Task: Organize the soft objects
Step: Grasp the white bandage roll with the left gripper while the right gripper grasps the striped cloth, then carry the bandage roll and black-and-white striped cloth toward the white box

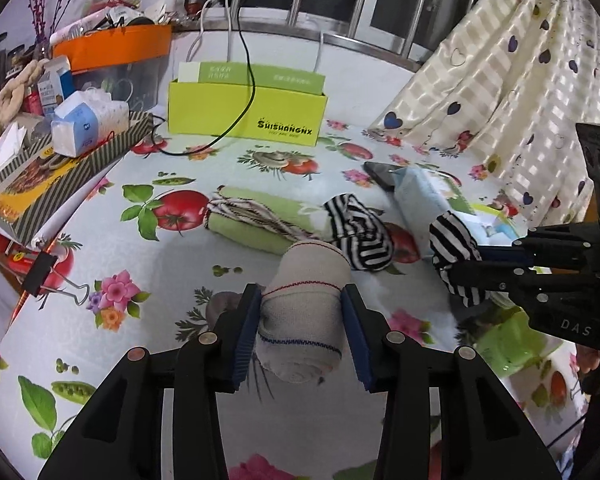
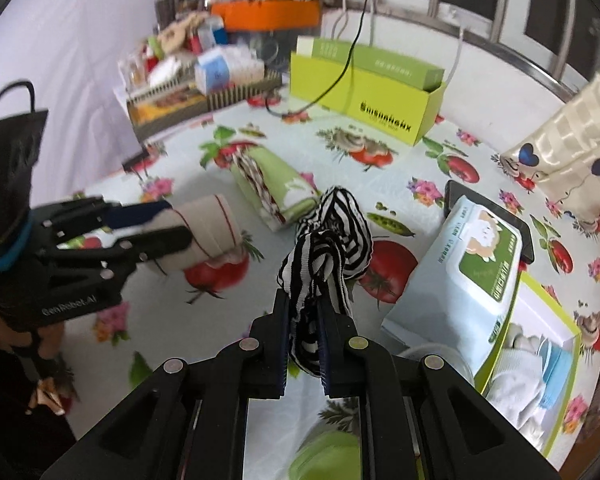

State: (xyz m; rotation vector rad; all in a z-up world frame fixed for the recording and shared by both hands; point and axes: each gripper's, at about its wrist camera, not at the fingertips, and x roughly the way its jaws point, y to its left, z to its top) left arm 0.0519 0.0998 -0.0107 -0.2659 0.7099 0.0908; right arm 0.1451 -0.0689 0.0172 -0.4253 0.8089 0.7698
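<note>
Left gripper clamped on bandage roll; right gripper pinched tight on striped cloth, lifted above tablecloth.

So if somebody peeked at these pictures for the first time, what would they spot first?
Probably the stripy black-and-white cloth dangling from the shut right tool, just above the fruit-and-flower tablecloth. Beside it, the left tool hugs a rolled beige bandage between its blue pads. Behind them, a bright lime-green box stands by the window.
</note>
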